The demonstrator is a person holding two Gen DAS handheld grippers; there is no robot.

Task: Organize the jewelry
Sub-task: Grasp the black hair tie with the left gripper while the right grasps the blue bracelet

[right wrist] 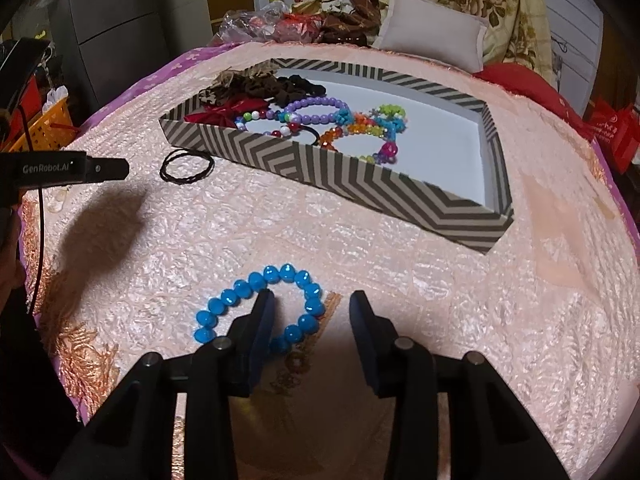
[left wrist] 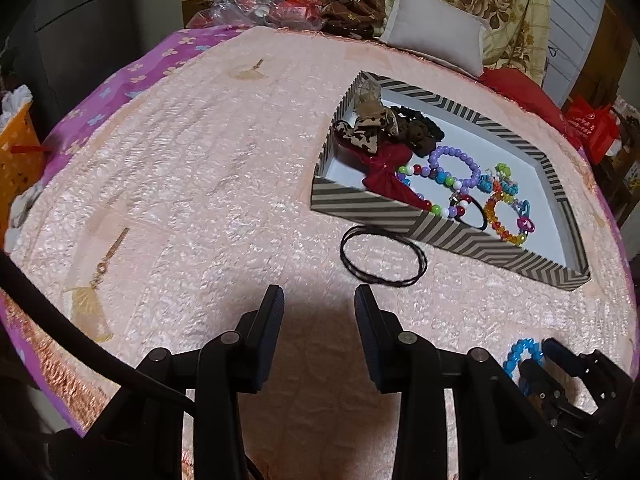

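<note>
Blue beads form a bracelet (right wrist: 260,306) that lies on the pink bedspread (right wrist: 400,248), in front of the striped box (right wrist: 360,176). The right gripper (right wrist: 312,300) has its fingers part open around one side of the bracelet: the left finger is inside the ring and the right one outside, not pressing on it. The left gripper (left wrist: 319,294) hovers part open and empty, near a black hair tie (left wrist: 380,254) beside the box.

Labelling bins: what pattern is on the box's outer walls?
Grey-and-cream chevron stripes on the box, clearest in the right wrist view.
</note>
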